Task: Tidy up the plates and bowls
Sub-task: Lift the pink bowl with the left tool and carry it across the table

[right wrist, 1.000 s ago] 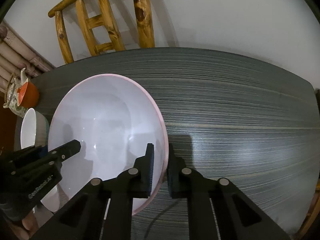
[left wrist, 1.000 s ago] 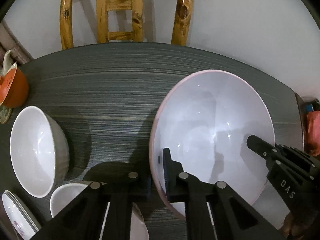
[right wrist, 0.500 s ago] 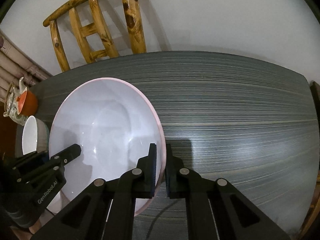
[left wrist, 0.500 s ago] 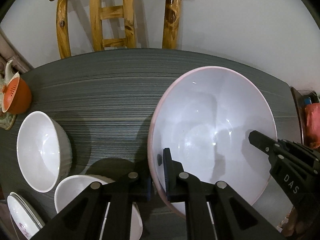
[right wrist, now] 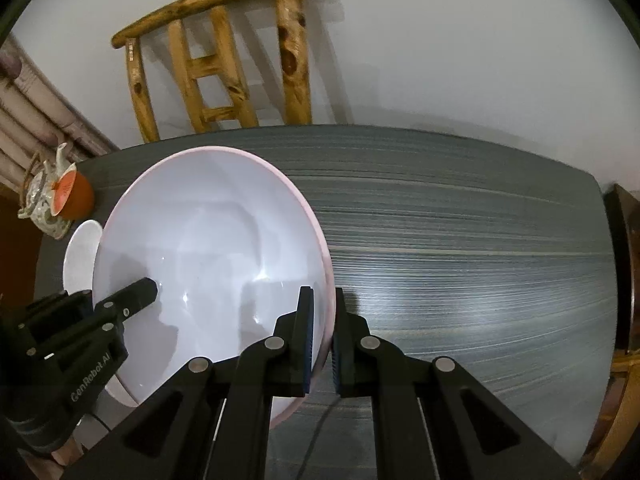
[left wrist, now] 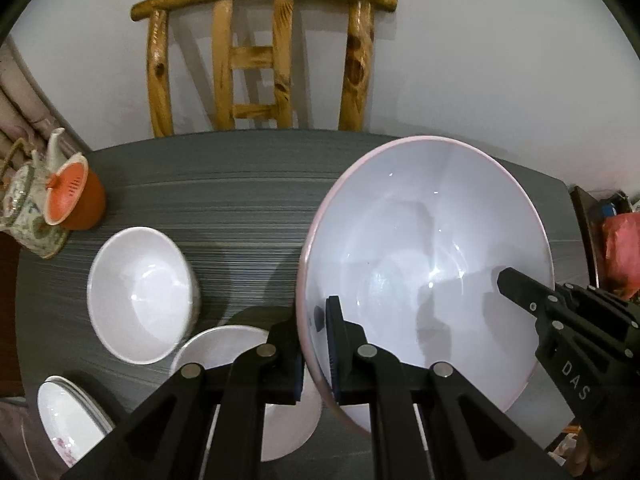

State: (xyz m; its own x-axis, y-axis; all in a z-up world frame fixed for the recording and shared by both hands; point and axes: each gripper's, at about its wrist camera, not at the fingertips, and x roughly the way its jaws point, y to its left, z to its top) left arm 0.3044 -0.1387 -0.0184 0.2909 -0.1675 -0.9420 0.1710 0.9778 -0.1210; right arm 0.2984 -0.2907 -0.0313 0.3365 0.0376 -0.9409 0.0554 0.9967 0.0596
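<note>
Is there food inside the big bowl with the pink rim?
No, the big bowl shows only its bare, shiny white inside, with nothing lying in it.

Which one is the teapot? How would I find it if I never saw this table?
Start at the dark striped table in front of the wooden chair and go to its far left corner. The teapot stands there beside an orange cup. It is the only piece covered in flower patterns with a spout; the bowls nearby are plain white.
</note>
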